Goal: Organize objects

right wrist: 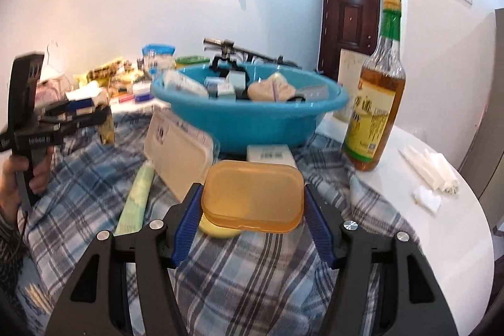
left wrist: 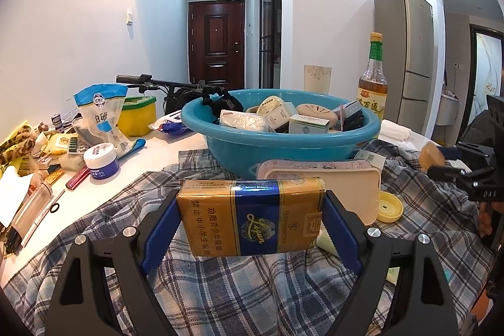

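left gripper (left wrist: 250,218) low centre of its frame, blue pads clamped on both ends of a gold and blue cigarette pack (left wrist: 250,216), pack lifted off the plaid cloth (left wrist: 220,288) and held level. right gripper (right wrist: 252,203) low centre of its own frame, fingers closed on an orange translucent soap box (right wrist: 252,197), also raised, a yellow lid (right wrist: 217,230) lying on the cloth just under it.

behind both loads, mid frame, sits the teal basin (left wrist: 283,144), already part full: small boxes, a wrapped packet, a round beige case, something black. so sorting looks well under way, judged from the fill. both held items likely go in the basin next, neither is over the rim yet.

left to do: pale plastic tray (left wrist: 321,188) leaning at the basin foot, yellow lid, a green pale strip (right wrist: 135,197) on the cloth, a white box (right wrist: 271,155) against the basin. big clutter at left of the left view, sugar bag (left wrist: 100,118), white jar (left wrist: 100,161), yellow tub (left wrist: 138,115), tubes, all untouched. oil bottle (right wrist: 375,103) upright right of the basin, folded white paper (right wrist: 431,175) on the table (right wrist: 456,225).

pose: both tools point forward at the basin, roughly level. right view shows the person's left hand (right wrist: 31,172) wrapped on the handle at far left, tool horizontal. right tool seen at right edge of left view, side on, a little higher.
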The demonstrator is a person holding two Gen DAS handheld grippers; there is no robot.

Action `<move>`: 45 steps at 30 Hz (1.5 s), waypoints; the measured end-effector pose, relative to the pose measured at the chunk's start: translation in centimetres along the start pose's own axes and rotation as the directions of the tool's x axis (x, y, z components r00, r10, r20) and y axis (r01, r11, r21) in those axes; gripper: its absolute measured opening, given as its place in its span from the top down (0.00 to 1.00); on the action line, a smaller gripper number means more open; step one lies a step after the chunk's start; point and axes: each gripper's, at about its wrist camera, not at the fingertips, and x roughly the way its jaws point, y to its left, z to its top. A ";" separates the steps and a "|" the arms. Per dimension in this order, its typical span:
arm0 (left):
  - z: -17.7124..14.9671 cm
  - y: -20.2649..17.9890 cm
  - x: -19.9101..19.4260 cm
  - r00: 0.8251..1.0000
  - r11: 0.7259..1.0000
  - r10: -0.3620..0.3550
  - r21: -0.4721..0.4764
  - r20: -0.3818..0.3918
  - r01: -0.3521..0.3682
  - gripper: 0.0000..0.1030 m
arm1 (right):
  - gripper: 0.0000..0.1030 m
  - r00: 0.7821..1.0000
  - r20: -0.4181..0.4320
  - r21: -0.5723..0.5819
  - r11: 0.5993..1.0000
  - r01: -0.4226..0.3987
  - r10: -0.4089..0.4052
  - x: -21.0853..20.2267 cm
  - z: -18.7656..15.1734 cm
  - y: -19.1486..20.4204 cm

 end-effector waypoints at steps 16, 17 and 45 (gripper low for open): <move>0.0 0.0 0.1 1.000 1.000 0.002 0.001 -0.004 -0.002 0.15 | 0.40 0.993 0.114 0.042 0.999 -0.005 0.000 -1.0 -0.1 -0.6; 0.0 0.0 0.1 1.000 1.000 0.002 0.001 -0.005 -0.002 0.15 | 0.40 0.994 0.112 0.040 0.999 -0.002 -0.002 -1.0 -0.1 -0.5; -0.1 -0.1 -0.2 1.000 1.000 0.003 0.001 0.003 -0.003 0.15 | 0.40 0.993 0.116 0.067 0.998 0.010 -0.018 -1.0 -0.2 -1.3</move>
